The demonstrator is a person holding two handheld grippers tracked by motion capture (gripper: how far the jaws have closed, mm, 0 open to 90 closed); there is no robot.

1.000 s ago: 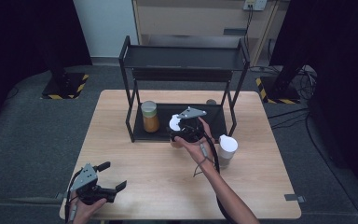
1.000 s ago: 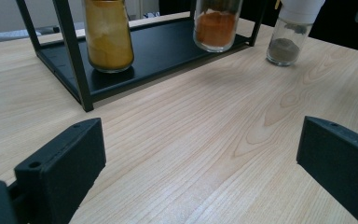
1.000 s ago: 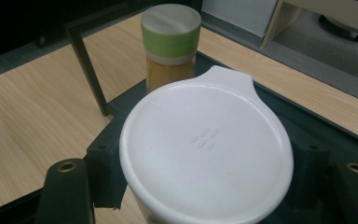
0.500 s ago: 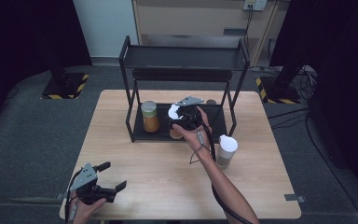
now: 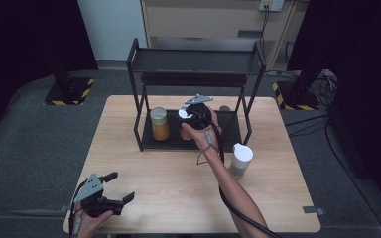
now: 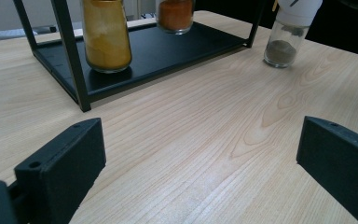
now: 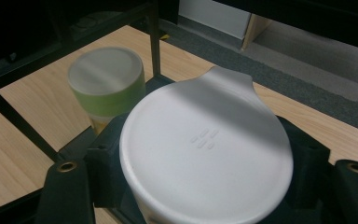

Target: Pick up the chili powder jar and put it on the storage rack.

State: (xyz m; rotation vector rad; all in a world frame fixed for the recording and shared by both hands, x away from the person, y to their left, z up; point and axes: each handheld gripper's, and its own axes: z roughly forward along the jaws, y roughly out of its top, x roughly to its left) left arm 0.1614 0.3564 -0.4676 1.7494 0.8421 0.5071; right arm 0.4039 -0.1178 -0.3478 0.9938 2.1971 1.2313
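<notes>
My right gripper (image 5: 192,117) is shut on a jar of orange powder (image 6: 175,14) with a white flip lid (image 7: 205,149). It holds the jar inside the black rack (image 5: 196,62), over the lower tray (image 6: 168,51); I cannot tell whether the jar touches the tray. A yellow-filled jar with a green lid (image 5: 159,124) (image 7: 106,86) stands on the tray just left of it. My left gripper (image 5: 113,189) rests at the table's near left corner, jaws wide open with bare wood between them (image 6: 200,163).
A third jar with a white cap and grey powder (image 5: 239,159) (image 6: 289,32) stands on the table right of the rack's front right leg (image 5: 248,130). The rack's upper shelf (image 5: 198,79) overhangs the tray. Open wood lies between the rack and the left gripper.
The right hand has carried the orange jar away from the person and slightly left, deeper into the rack and closer to the yellow jar. The left gripper has stayed put.
</notes>
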